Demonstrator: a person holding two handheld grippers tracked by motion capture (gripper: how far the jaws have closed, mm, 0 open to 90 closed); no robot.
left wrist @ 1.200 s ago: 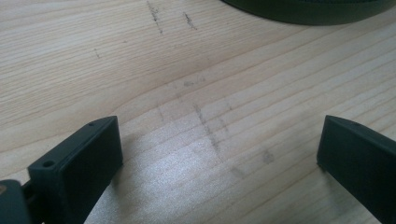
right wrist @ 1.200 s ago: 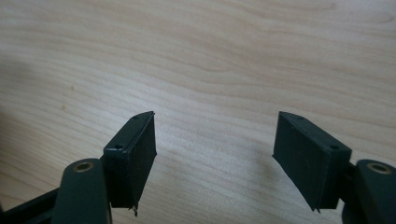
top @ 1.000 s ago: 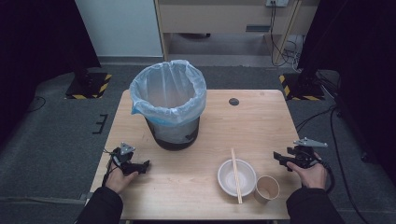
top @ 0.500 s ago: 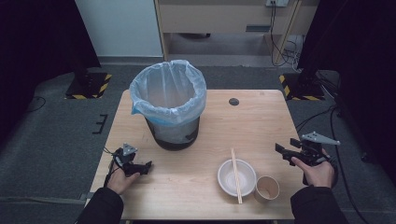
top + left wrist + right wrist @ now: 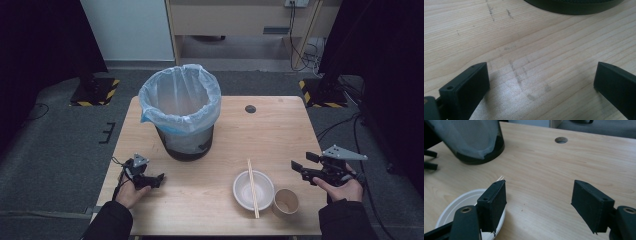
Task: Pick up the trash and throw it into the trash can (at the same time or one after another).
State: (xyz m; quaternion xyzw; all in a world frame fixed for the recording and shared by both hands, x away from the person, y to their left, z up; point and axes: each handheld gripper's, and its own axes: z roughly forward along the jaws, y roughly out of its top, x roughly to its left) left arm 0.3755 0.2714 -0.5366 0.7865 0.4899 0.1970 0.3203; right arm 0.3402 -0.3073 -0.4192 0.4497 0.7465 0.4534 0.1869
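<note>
Since the earlier frames, the right gripper (image 5: 300, 169) has drawn back toward the right edge of the table (image 5: 280, 130) and lifted a little, while the left gripper (image 5: 155, 179) has barely shifted.

At the upper middle of the high view stands the bin (image 5: 181, 112) with its clear bag, the likely place for the disposable ware. Lower right of centre sits the white bowl (image 5: 245, 192), and the paper cup (image 5: 286, 201) touches its right side. A pair of chopsticks (image 5: 253, 187) lies across the bowl, long axis running from the near edge of the table toward the far edge.

The bowl lies left of and slightly nearer the person than the right gripper, which is much the closer of the two; the left one rests well apart, at the lower left of the frame. In the right gripper view the bowl (image 5: 456, 202) shows behind the left jaw, chopstick tips just above it. Both pairs of jaws stand wide apart, holding nothing. The right hand (image 5: 340, 189) holds its gripper level, pointing left toward the bowl.
</note>
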